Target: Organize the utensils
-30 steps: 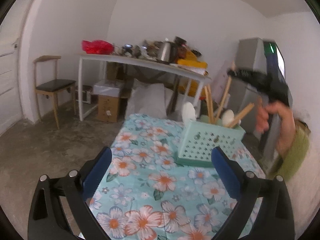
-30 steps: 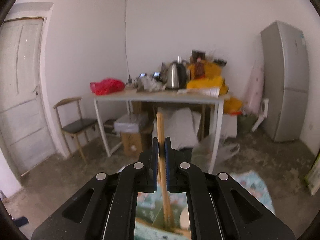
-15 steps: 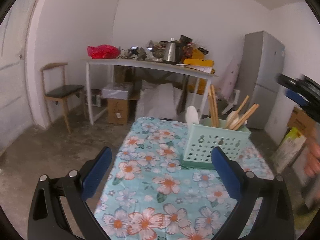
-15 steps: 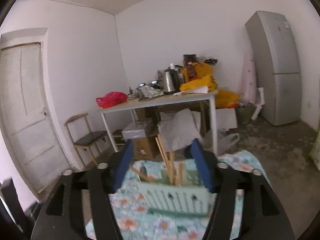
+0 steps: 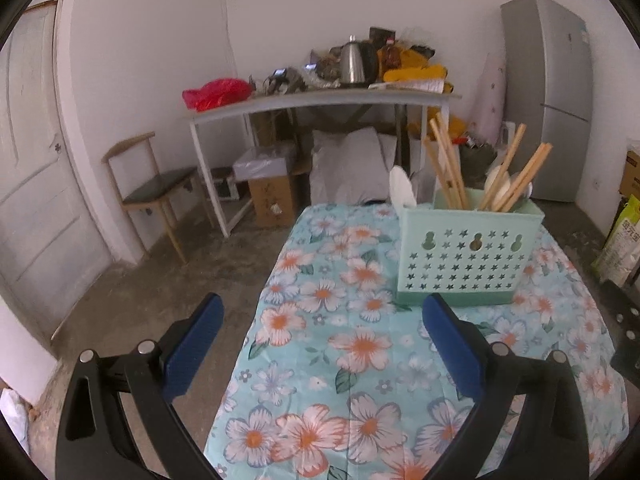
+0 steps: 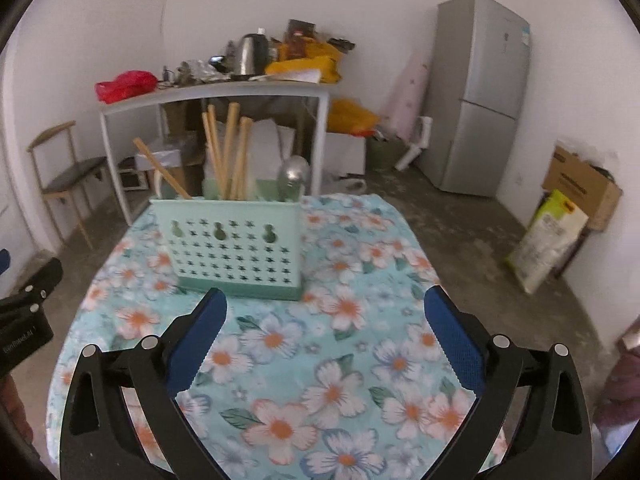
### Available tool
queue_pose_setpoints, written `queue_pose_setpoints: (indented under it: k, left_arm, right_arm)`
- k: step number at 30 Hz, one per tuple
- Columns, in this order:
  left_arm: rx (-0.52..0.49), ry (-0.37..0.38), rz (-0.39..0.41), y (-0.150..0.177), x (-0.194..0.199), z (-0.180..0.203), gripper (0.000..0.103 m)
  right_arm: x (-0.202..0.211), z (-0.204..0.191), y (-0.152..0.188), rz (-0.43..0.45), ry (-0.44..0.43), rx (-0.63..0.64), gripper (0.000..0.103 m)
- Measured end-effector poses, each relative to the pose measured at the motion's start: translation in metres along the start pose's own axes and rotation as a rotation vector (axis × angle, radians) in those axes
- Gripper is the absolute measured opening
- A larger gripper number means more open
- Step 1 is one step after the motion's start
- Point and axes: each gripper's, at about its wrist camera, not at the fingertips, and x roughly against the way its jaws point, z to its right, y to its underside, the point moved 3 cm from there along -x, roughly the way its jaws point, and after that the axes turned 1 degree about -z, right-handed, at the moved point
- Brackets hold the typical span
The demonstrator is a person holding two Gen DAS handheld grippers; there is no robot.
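A floral tablecloth (image 6: 340, 360) covers the table, and the mint-green utensil caddy (image 6: 234, 246) stands upright on it — wooden chopsticks (image 6: 228, 152) and a metal spoon (image 6: 294, 178) poking out of its top. Both the left gripper (image 5: 322, 320) and right gripper (image 6: 326, 314) hover spread wide, empty, short of the caddy.

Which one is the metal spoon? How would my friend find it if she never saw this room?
Find the table with the flowery cloth, then the green holder standing on it. The metal spoon pokes up from the holder's right end in the right wrist view. It is the only shiny grey, rounded thing there; the chopsticks beside it are tall wooden sticks.
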Motion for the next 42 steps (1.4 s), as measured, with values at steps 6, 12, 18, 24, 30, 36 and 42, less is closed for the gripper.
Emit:
queue_pose_setpoints:
  k: [6,12,18,24,30,36,42]
  left_arm:
    - [0.002,-0.044,-0.021,-0.004,-0.004,0.001,0.097]
    - [0.044,-0.052,-0.046,-0.007,-0.006,-0.006,0.097]
    - [0.062,-0.064,-0.054,-0.007,-0.007,-0.009,0.097]
    - [0.053,-0.055,-0.053,-0.007,-0.007,-0.008,0.097]
    - [0.06,-0.047,-0.06,-0.007,-0.006,-0.008,0.097]
    - [0.052,-0.043,-0.057,-0.007,-0.005,-0.006,0.097]
    - [0.046,-0.04,-0.057,-0.007,-0.004,-0.005,0.097]
  right_arm:
    - [0.003,0.009,0.005,-0.012,0.019,-0.023,0.095]
    - [0.003,0.012,0.005,-0.015,0.021,-0.035,0.095]
    - [0.003,0.011,0.005,-0.015,0.017,-0.04,0.095]
    - [0.004,0.01,0.005,-0.018,0.01,-0.039,0.095]
    - [0.004,0.009,0.004,-0.021,0.009,-0.04,0.095]
    - [0.004,0.009,0.004,-0.018,0.009,-0.041,0.095]
    - [0.004,0.009,0.004,-0.02,0.01,-0.039,0.095]
